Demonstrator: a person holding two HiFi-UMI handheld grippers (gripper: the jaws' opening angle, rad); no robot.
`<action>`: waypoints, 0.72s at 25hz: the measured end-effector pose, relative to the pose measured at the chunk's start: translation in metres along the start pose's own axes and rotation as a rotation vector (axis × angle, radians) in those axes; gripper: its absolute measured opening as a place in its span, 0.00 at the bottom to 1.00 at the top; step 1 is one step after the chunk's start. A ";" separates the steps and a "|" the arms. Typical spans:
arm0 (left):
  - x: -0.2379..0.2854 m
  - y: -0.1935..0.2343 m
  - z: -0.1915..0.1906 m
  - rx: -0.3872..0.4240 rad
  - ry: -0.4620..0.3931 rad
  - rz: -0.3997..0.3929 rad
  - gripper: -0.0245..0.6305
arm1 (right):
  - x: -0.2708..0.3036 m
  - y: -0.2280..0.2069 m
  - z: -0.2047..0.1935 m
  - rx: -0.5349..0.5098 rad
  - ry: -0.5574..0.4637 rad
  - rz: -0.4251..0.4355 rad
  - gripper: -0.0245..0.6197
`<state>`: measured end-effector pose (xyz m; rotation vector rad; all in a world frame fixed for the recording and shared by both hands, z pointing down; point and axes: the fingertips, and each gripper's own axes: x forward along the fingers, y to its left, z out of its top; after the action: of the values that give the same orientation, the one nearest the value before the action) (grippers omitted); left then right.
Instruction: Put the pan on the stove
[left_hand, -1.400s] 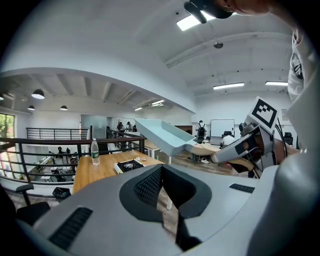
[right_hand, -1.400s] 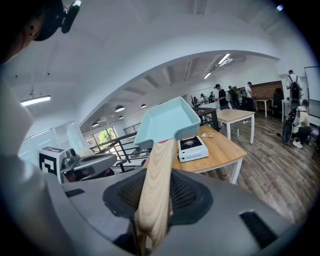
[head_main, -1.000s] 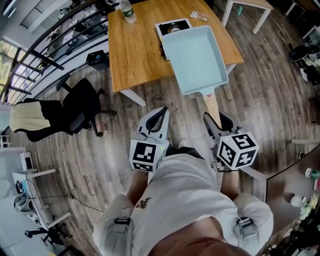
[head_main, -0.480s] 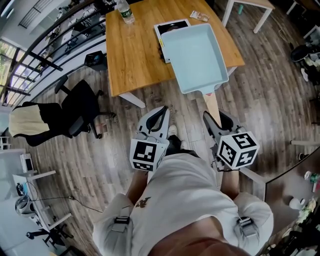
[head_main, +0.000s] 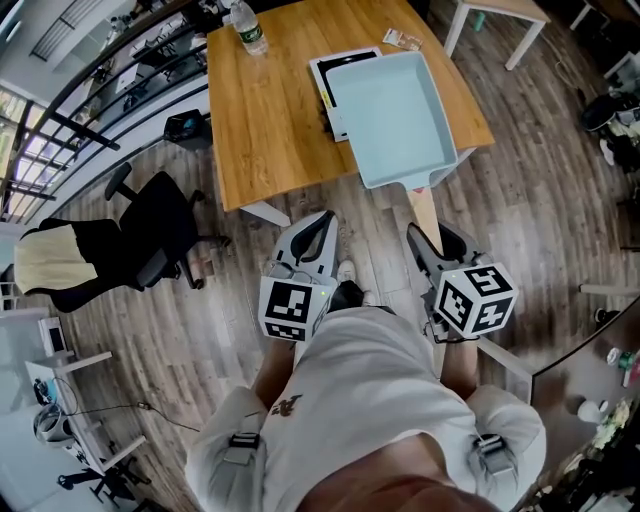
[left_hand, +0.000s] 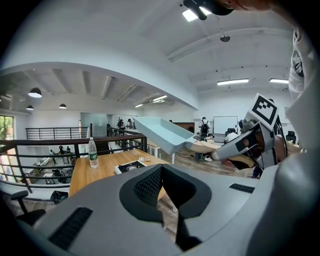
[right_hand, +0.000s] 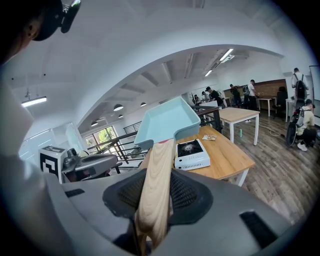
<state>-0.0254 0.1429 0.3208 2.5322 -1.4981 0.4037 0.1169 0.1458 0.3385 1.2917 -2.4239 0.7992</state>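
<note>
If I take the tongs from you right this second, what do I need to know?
Left tongs: shut, nothing in them, held low in front of the body.
Right tongs: shut on the wooden handle of the light blue pan.
Pan: up in the air over the table, tilted, not touching the stove.
Stove: sits on the table with nothing on its burner.
Done: the pan is lifted and gripped by its handle.
Left to do: level the pan, lower it onto the burner, then open the right tongs.
</note>
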 end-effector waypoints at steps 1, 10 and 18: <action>0.003 0.004 0.001 0.000 -0.002 -0.001 0.07 | 0.004 -0.001 0.002 0.001 0.000 -0.002 0.25; 0.028 0.037 0.010 0.000 -0.003 -0.029 0.07 | 0.034 -0.002 0.022 0.013 0.001 -0.032 0.25; 0.050 0.061 0.018 0.006 -0.004 -0.057 0.07 | 0.061 -0.006 0.036 0.026 0.000 -0.059 0.25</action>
<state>-0.0538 0.0673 0.3204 2.5749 -1.4236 0.3958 0.0875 0.0807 0.3408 1.3657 -2.3709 0.8177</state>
